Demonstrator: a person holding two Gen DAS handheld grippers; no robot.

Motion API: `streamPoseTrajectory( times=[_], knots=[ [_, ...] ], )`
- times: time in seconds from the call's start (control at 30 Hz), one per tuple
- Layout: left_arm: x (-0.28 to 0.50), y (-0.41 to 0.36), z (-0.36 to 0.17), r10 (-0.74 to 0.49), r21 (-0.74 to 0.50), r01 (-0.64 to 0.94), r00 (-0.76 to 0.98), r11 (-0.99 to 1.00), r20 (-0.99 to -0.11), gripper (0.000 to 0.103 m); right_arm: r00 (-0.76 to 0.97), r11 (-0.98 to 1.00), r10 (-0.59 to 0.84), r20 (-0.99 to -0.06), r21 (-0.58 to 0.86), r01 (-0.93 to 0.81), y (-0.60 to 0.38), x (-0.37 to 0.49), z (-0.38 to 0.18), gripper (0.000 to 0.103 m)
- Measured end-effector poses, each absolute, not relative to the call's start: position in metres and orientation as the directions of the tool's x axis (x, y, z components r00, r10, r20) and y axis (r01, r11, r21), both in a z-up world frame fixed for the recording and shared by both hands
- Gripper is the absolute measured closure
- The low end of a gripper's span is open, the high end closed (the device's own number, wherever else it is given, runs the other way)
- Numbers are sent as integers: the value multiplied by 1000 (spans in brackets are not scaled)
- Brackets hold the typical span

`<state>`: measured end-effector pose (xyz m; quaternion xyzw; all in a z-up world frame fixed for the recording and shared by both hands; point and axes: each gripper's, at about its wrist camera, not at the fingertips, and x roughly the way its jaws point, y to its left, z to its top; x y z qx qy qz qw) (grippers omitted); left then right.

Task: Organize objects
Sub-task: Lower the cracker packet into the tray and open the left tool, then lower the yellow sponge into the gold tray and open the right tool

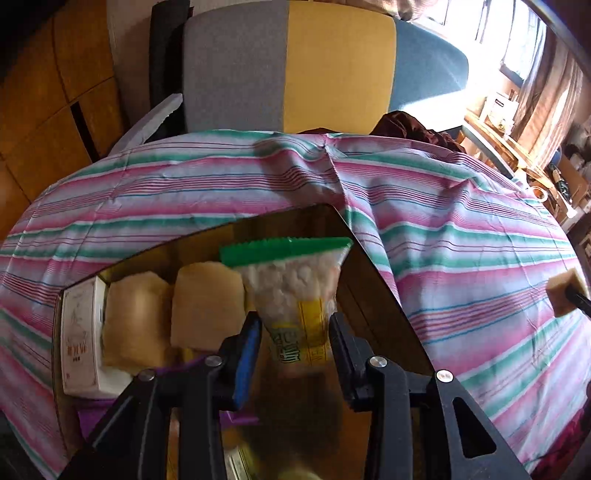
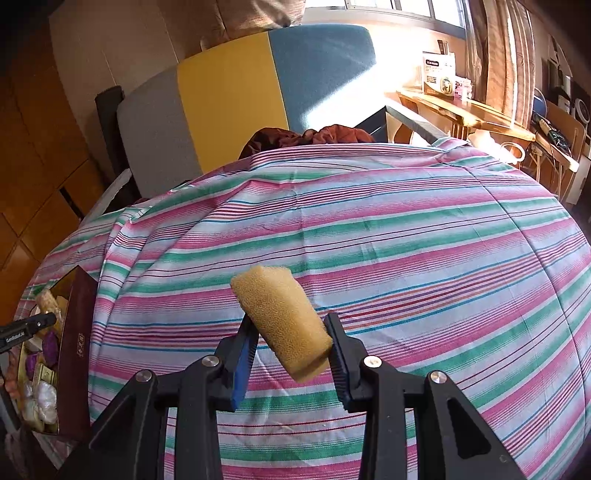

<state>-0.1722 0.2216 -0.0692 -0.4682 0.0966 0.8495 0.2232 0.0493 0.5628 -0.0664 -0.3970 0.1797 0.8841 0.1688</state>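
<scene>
Pink, green and white striped cloth [image 2: 369, 229]; tan sponge [image 2: 284, 325]; green-topped packet [image 1: 291, 291]

Strong daylight enters from the window [image 2: 406, 9] at upper right, blowing out to white glare. Striped cloth [image 2: 369, 240] evenly lit, sharp. Left side and corners fall dim; wooden cabinets [image 1: 48, 110] shadowed. Fisheye bends edges heavily. Snack packet [image 1: 299, 295] near left lens smeared with motion blur.

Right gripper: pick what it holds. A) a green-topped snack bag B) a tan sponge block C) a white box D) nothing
B: the right gripper is clamped on the tan sponge block, held above the striped cloth.
</scene>
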Motion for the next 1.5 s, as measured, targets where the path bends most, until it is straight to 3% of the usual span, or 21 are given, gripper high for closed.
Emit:
streamPoseTrajectory(
  times=[0.1, 0.5, 0.97, 1.33, 1.5],
  knots=[
    [-189, 222, -64, 294, -69, -435, -476, -898, -829, 48, -626, -882, 155, -765, 178, -437, 562, 49, -67, 67],
    [-131, 160, -32, 256, -48, -347, -583, -937, -771, 43, -644, -939, 94, -759, 147, -310, 508, 33, -51, 67],
    [-58, 93, -2, 172, 12, -245, -713, -969, -680, 22, -621, -961, -255, -741, 265, 79, 314, -29, -12, 67],
    [-46, 54, -7, 144, -18, -179, -720, -984, -679, 0, -471, -984, -172, -865, 171, 45, 250, -88, -59, 61],
    [-44, 45, -13, 130, -23, -157, -713, -987, -689, 0, -478, -984, -156, -864, 176, 4, 252, -93, -65, 55]
  ],
)
